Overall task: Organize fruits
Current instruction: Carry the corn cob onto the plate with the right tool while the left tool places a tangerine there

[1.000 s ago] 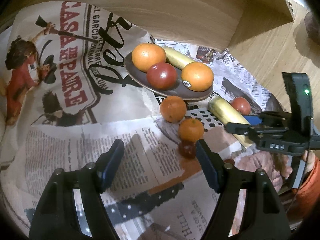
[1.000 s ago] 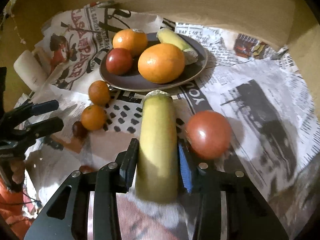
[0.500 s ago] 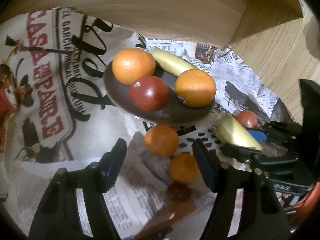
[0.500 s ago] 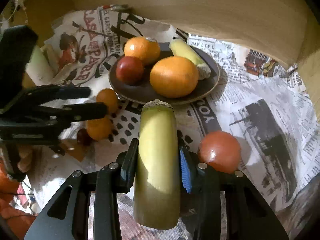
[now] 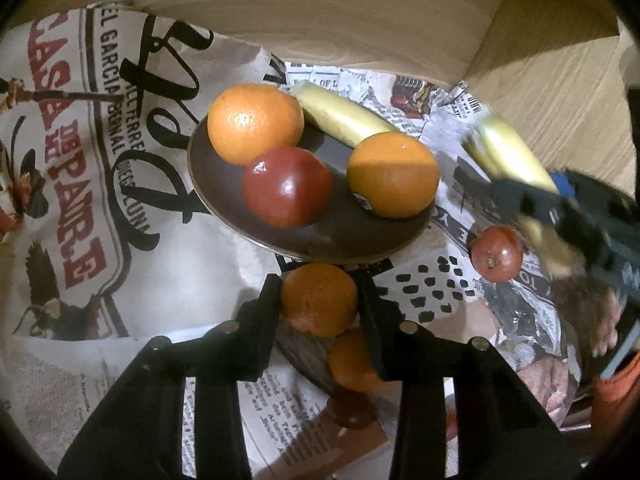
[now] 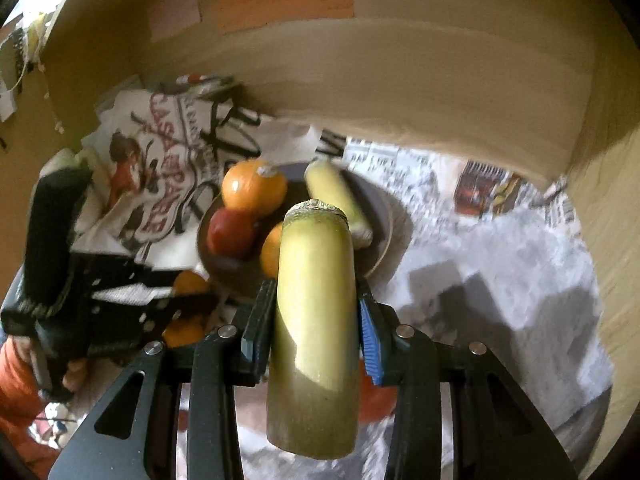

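Note:
A dark plate [image 5: 352,236] on newspaper holds two oranges [image 5: 256,122], a red apple [image 5: 286,188] and a yellow banana piece [image 5: 344,120]. My left gripper [image 5: 320,300] is shut on a small orange [image 5: 318,298] just in front of the plate. A second small orange [image 5: 352,364] lies under the right finger. My right gripper [image 6: 314,308] is shut on a yellow banana piece [image 6: 314,328] and holds it in the air in front of the plate [image 6: 380,216]. In the left wrist view the right gripper [image 5: 552,208] shows blurred at the right.
A red tomato [image 5: 496,254] lies on the newspaper to the right of the plate. A small dark red fruit [image 5: 350,410] lies near my left gripper. A wooden wall [image 6: 400,64] runs behind the plate, and a wooden side panel [image 5: 560,92] stands at the right.
My left gripper moved forward and closed on the small orange in front of the plate. My right gripper lifted the banana piece up off the newspaper, away from the tomato.

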`<state>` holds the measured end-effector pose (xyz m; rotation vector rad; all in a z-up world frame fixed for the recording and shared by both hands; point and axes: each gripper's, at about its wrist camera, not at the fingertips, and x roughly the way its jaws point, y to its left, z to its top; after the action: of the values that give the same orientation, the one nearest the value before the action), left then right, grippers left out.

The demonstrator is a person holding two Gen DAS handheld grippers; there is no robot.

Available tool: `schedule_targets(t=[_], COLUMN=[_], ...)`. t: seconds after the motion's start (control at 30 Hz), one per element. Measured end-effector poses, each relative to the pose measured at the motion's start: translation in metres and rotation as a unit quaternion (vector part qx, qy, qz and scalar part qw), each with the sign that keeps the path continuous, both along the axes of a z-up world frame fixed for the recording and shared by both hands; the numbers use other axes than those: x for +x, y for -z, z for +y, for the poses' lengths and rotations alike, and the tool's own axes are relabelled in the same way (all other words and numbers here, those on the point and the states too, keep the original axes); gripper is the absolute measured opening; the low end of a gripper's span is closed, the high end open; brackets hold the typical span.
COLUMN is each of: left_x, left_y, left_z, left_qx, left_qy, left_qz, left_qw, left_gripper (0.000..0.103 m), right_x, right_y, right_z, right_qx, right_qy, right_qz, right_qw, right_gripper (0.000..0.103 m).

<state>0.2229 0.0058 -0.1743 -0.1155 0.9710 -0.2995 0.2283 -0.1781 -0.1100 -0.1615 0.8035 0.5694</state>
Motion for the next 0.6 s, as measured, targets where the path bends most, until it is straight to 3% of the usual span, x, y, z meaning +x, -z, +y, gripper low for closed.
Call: schedule_targets(t=[0.37,0.6], left_x=[0.001,0.016], left_y=[-0.044,-0.059], left_z=[0.021,0.027], left_qx=[-0.02,-0.02], left_qy=[-0.016,-0.021], left_qz=[-0.044,-0.058], left_qw=[0.9987,0.9979], left_gripper=[0.038,0.038], right_x=[0.049,0.081], right_y=[-0.011,0.004], right_z=[0.038,0.066], right_qx=[-0.035,-0.04], right_qy=[-0.031,-0.057], right_qz=[-0.023,0.009], right_qw=[0.999,0.998], right_gripper=[0.034,0.034])
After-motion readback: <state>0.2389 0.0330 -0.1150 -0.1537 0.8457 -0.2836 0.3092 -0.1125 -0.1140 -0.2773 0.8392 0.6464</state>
